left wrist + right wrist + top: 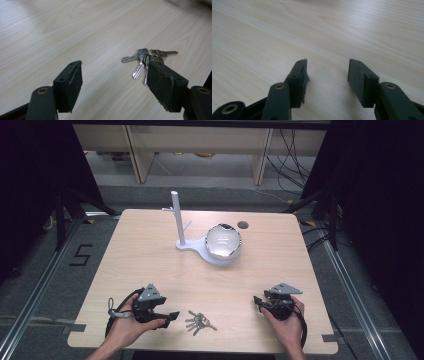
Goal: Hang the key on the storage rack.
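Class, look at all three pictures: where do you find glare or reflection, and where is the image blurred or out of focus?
High view: the shiny dome mirrors the lights. Left gripper view: the keys are sharp with metal glints, while the top right corner is blurred. Right gripper view: the far tabletop softens and washes pale.

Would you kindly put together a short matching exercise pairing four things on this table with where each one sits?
Things:
1. bunch of keys
2. white stand
3. shiny bowl
4. dark round hole

Places:
A. near the table's far edge, right of the bowl
B. on the stand's round base
C. near the front edge, between the two grippers
D. upright post left of the bowl

Pairs: 1-C, 2-D, 3-B, 4-A
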Tool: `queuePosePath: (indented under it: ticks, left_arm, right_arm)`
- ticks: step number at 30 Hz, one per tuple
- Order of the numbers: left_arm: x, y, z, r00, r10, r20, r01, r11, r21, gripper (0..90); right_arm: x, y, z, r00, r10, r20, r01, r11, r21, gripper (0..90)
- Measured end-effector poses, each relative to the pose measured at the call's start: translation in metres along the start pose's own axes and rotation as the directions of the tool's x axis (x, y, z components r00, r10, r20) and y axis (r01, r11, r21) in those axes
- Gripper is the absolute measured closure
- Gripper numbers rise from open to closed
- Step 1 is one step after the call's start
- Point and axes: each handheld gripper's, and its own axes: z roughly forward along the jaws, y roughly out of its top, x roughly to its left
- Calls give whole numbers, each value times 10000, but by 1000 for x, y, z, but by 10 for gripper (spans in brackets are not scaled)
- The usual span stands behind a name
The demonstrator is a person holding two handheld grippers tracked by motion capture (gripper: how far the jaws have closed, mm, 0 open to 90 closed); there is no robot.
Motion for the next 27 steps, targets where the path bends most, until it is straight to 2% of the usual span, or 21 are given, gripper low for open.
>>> queuePosePath:
  ticks: [1, 2, 5, 7, 8, 9, 10, 11, 13, 14, 15, 16, 17, 18, 20, 22, 23, 27]
  left_arm:
    - [0, 0, 0, 10000, 0, 0, 0, 10000, 0, 282]
    - [-1, 1, -1, 9999, 45, 94, -47, 9997, 223, 282]
    - [-3, 5, 1, 9998, 108, 164, -115, 9990, 436, 282]
    - [-5, 8, 1, 9998, 166, 111, -172, 9981, 599, 288]
    - [-7, 12, 2, 9999, 142, 18, -143, 9962, 855, 293]
    - [-7, 12, 2, 9999, 142, 18, -143, 9962, 855, 296]
    - [-8, 17, 3, 9997, 244, 87, -254, 9910, 1311, 297]
    - [-9, 19, 4, 9993, 370, 104, -382, 9875, 1531, 299]
    - [-10, 22, 6, 9989, 448, 111, -460, 9851, 1654, 308]
    - [-14, 29, 10, 9987, 483, 131, -499, 9747, 2178, 308]
    - [-16, 31, 12, 9988, 463, 132, -481, 9707, 2356, 309]
    - [-16, 31, 12, 9988, 463, 132, -481, 9707, 2356, 311]
    - [-17, 34, 15, 9982, 558, 200, -590, 9661, 2514, 311]
    - [-20, 39, 20, 9972, 662, 360, -737, 9549, 2876, 314]
    - [-22, 41, 22, 9976, 570, 384, -658, 9534, 2945, 314]
    - [-27, 45, 30, 9981, 452, 421, -563, 9455, 3207, 313]
    - [-31, 48, 36, 9972, 572, 485, -702, 9392, 3361, 311]
    - [-38, 53, 43, 9936, 907, 677, -1087, 9319, 3461, 310]
  right_arm:
    - [0, 0, 0, 10000, 0, 0, 0, 10000, 0, 503]
    - [1, 0, 0, 9999, 111, -85, -110, 9999, 63, 501]
    - [0, 0, 0, 10000, 23, -19, -23, 10000, 12, 495]
    - [0, 0, 0, 10000, -13, -34, 13, 10000, -17, 492]
    - [1, 0, 0, 10000, 61, -35, -61, 10000, -8, 488]
    - [1, 0, 0, 10000, 61, -35, -61, 10000, -8, 488]
    - [2, 1, 0, 9997, 247, -57, -246, 9997, 44, 487]
    - [2, 1, 0, 9994, 328, -54, -327, 9994, 63, 486]
    - [3, 1, 0, 9993, 370, -57, -369, 9993, 87, 485]
    - [2, 1, 0, 9995, 295, -59, -295, 9996, 31, 484]
    - [2, 1, 0, 9996, 289, -78, -289, 9996, 15, 483]
    - [2, 1, 0, 9995, 294, -86, -294, 9996, 14, 482]
    - [2, 1, 0, 9995, 294, -86, -294, 9996, 14, 482]
    - [2, 1, 0, 9995, 300, -104, -300, 9996, 6, 479]
    - [2, 1, 1, 9995, 293, -105, -293, 9996, 8, 478]
    - [2, 1, 1, 9992, 353, -180, -353, 9994, -1, 477]
    - [2, 1, 1, 9992, 359, -164, -358, 9993, 49, 475]
    - [2, 1, 1, 9991, 377, -168, -377, 9993, 34, 473]
